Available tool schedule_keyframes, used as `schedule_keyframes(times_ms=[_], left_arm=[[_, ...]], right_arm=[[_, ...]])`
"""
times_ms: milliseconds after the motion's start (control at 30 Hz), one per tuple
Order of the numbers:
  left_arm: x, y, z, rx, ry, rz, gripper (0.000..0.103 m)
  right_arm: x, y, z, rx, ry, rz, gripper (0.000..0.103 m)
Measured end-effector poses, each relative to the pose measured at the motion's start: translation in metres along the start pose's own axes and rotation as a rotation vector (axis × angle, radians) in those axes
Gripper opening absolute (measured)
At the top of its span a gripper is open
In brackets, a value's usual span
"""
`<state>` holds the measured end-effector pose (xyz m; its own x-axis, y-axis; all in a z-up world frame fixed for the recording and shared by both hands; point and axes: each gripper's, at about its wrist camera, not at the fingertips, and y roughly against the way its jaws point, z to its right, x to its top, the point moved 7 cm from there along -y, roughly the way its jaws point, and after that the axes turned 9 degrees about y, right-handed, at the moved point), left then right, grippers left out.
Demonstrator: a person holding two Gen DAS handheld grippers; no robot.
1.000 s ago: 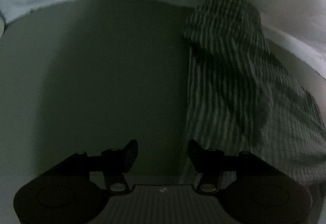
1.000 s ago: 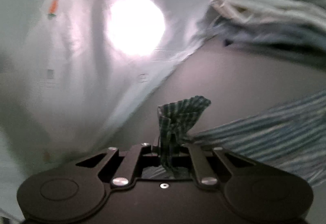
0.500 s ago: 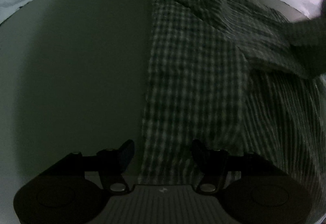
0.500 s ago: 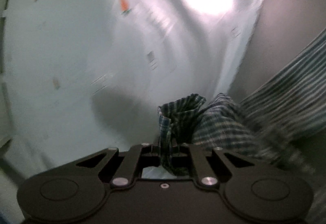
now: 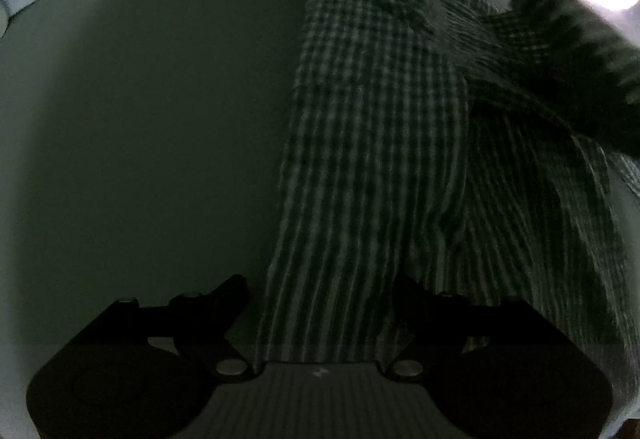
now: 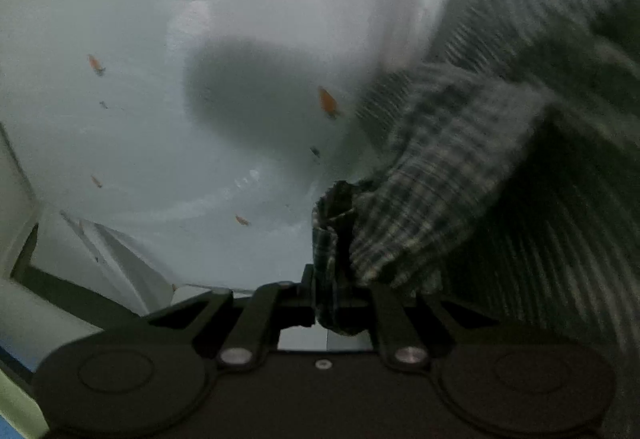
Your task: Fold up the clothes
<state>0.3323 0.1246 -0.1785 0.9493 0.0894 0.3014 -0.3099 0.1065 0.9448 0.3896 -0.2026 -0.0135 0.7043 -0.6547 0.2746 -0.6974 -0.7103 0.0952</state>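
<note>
- Closest to me, left gripper (image 5: 320,303) hung over the checked shirt (image 5: 376,159), jaws opening, cloth's edge below the gap, unpinched.
- Right gripper (image 6: 340,291) was clamped on a shirt corner, carrying it across: fold step underway, I'd judge.
- Farther off lay carrot-print sheet (image 6: 168,143); next move needs laying that corner flat.

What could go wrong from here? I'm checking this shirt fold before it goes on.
The right gripper pinches only a small bunched corner of the checked shirt; a pull could slip it free.

The left gripper is opening above the shirt's edge, pressing on nothing; closing there may catch several layers or miss the edge.

The shirt looks rumpled near the top, so creases may be folded in.
</note>
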Motion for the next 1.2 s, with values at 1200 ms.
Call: schedule_keyframes(times_ms=[1200], left_arm=[[-0.122,0.050,-0.036,-0.044,-0.118,-0.063,0.081]], right_arm=[[-0.167,0.043,-0.014,-0.315,0.222,-0.242,0.014]])
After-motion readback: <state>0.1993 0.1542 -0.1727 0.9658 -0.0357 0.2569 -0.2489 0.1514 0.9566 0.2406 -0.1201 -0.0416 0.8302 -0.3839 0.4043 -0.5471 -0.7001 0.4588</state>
